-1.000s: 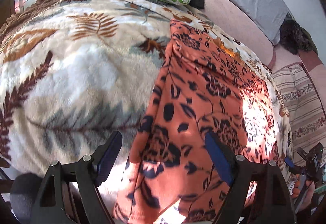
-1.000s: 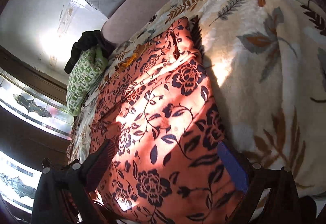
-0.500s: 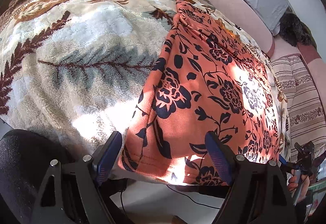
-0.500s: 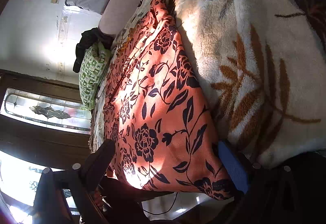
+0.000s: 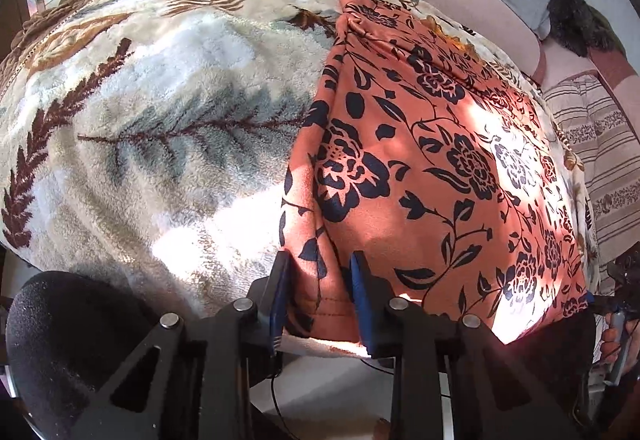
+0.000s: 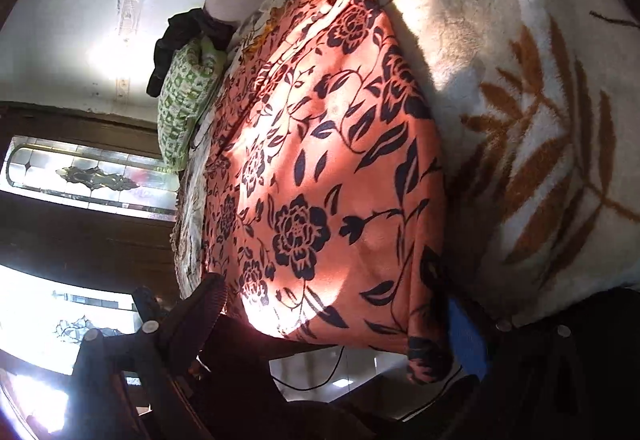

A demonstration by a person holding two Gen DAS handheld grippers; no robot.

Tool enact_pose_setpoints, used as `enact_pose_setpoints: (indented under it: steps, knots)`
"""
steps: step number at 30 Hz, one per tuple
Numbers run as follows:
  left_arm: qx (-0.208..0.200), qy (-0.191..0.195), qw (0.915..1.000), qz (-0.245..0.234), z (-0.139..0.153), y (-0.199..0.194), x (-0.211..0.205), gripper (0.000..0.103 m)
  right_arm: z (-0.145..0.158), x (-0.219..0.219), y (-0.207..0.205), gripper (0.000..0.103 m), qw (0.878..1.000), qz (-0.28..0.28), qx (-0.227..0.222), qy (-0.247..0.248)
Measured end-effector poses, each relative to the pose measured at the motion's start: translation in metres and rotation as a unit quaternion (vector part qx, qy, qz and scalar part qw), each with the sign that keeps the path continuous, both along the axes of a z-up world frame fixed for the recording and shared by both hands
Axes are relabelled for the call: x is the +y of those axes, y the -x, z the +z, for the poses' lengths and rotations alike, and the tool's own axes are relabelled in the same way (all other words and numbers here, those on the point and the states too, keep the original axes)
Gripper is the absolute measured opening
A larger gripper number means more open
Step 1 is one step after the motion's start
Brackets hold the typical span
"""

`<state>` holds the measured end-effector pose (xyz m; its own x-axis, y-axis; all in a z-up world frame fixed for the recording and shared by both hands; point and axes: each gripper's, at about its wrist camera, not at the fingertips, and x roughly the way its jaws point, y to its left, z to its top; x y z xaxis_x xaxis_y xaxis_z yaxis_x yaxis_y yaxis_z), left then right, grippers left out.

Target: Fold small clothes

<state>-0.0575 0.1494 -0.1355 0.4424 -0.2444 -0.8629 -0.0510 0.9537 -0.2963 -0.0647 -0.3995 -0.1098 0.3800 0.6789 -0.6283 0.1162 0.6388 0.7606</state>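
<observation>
Orange floral-print fabric garment (image 5: 432, 175) is laid flat on fluffy leaf-pattern blanket (image 5: 160, 127) on bed. Left gripper (image 5: 318, 294) jaws pinch its near hem corner; right gripper (image 6: 340, 324) jaws spread wide, straddling other corner.

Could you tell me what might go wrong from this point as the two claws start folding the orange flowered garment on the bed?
1. The left claw pinches only the near hem corner of the orange garment; thin fabric could slip out when lifted.
2. The right claw is open around the other corner, so the corners may rise unevenly and skew the fold.
3. The hem hangs over the edge of the blanket, so a dropped corner could slide floorward.
</observation>
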Motion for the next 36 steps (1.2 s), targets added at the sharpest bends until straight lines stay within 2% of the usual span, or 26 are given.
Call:
enact_pose_setpoints:
  steps: [1, 2, 3, 4, 5, 7, 9, 10, 11, 12, 13, 16, 18, 19, 20, 21, 22, 24, 25, 26, 27, 29, 32, 33, 36]
  knots:
    - [0.004, 0.006, 0.9999, 0.007, -0.003, -0.002, 0.003, 0.031, 0.000, 0.002, 0.000, 0.101, 1.000, 0.002, 0.001, 0.002]
    - [0.009, 0.015, 0.9998, 0.012, -0.006, -0.003, 0.005, 0.039, -0.003, 0.000, -0.001, 0.101, 1.000, -0.004, 0.008, 0.007]
    - [0.008, 0.031, 0.9994, 0.010, -0.006, -0.004, 0.007, 0.054, -0.009, -0.003, -0.001, 0.101, 1.000, -0.016, 0.020, 0.010]
    - [0.007, 0.047, 0.9988, 0.005, -0.005, -0.003, 0.006, 0.064, -0.014, -0.007, -0.002, 0.101, 0.999, -0.029, 0.033, 0.007]
    - [0.007, 0.053, 0.9985, 0.003, -0.004, -0.003, 0.004, 0.080, -0.018, -0.009, -0.002, 0.101, 0.999, -0.035, 0.039, 0.003]
    - [0.005, 0.038, 0.9993, 0.002, -0.006, -0.003, -0.001, 0.084, -0.016, -0.008, -0.002, 0.101, 0.999, -0.034, 0.036, 0.001]
    - [0.004, 0.030, 0.9995, -0.003, -0.008, -0.004, -0.004, 0.083, -0.016, -0.008, -0.002, 0.097, 0.999, -0.037, 0.037, -0.001]
    - [0.003, 0.030, 0.9996, 0.001, -0.007, -0.003, -0.003, 0.078, -0.017, -0.009, -0.002, 0.085, 0.998, -0.040, 0.040, -0.001]
    - [0.002, 0.029, 0.9996, 0.001, -0.004, -0.003, -0.002, 0.052, -0.017, -0.011, -0.002, 0.073, 0.998, -0.043, 0.044, -0.006]
    - [0.004, 0.023, 0.9997, -0.001, -0.003, -0.005, -0.002, 0.018, -0.017, -0.012, -0.001, 0.046, 0.998, -0.047, 0.048, -0.010]
    - [0.008, 0.022, 0.9997, -0.002, -0.002, -0.006, 0.000, 0.009, -0.017, -0.013, 0.000, 0.032, 0.998, -0.049, 0.051, -0.005]
    - [0.009, 0.044, 0.9989, 0.012, -0.003, -0.008, 0.009, 0.009, -0.025, -0.020, 0.000, 0.033, 0.996, -0.061, 0.071, 0.009]
    - [0.019, 0.051, 0.9983, 0.018, -0.008, -0.009, 0.010, 0.018, -0.031, -0.025, 0.002, 0.034, 0.993, -0.082, 0.082, 0.005]
    - [0.020, 0.061, 0.9978, 0.015, -0.009, -0.009, 0.010, 0.023, -0.030, -0.023, 0.001, 0.043, 0.994, -0.077, 0.078, 0.006]
    - [0.017, 0.072, 0.9972, 0.007, -0.008, -0.009, 0.008, 0.042, -0.028, -0.020, -0.001, 0.052, 0.995, -0.069, 0.073, 0.001]
    - [0.015, 0.082, 0.9965, -0.003, -0.007, -0.009, 0.004, 0.062, -0.027, -0.017, -0.002, 0.067, 0.996, -0.063, 0.065, -0.009]
    - [0.012, 0.080, 0.9967, -0.010, -0.005, -0.009, -0.001, 0.066, -0.026, -0.014, -0.003, 0.069, 0.996, -0.059, 0.063, -0.004]
    - [0.014, 0.050, 0.9985, -0.018, -0.004, -0.010, -0.011, 0.064, -0.025, -0.012, -0.005, 0.065, 0.996, -0.058, 0.063, -0.001]
    - [0.013, 0.036, 0.9990, -0.022, -0.004, -0.009, -0.014, 0.053, -0.026, -0.011, -0.006, 0.045, 0.996, -0.059, 0.062, -0.013]
    - [0.013, 0.023, 0.9994, -0.025, -0.003, -0.009, -0.015, 0.022, -0.028, -0.010, -0.006, 0.030, 0.996, -0.058, 0.066, -0.027]
    - [0.015, 0.023, 0.9992, -0.028, -0.001, -0.009, -0.013, 0.006, -0.030, -0.009, -0.005, 0.021, 0.995, -0.062, 0.069, -0.034]
    - [0.007, 0.045, 0.9988, -0.019, 0.004, -0.009, -0.006, 0.007, -0.028, -0.008, -0.003, 0.014, 0.995, -0.067, 0.065, -0.035]
    - [0.020, 0.038, 0.9991, -0.007, -0.001, -0.012, 0.000, 0.011, -0.025, -0.015, -0.002, 0.014, 0.994, -0.085, 0.058, -0.046]
    - [0.036, 0.038, 0.9986, -0.007, -0.009, -0.014, 0.001, 0.019, -0.029, -0.019, -0.002, 0.016, 0.992, -0.096, 0.070, -0.031]
    - [0.034, 0.060, 0.9976, -0.007, -0.008, -0.014, 0.003, 0.027, -0.037, -0.021, -0.005, 0.023, 0.991, -0.097, 0.088, -0.034]
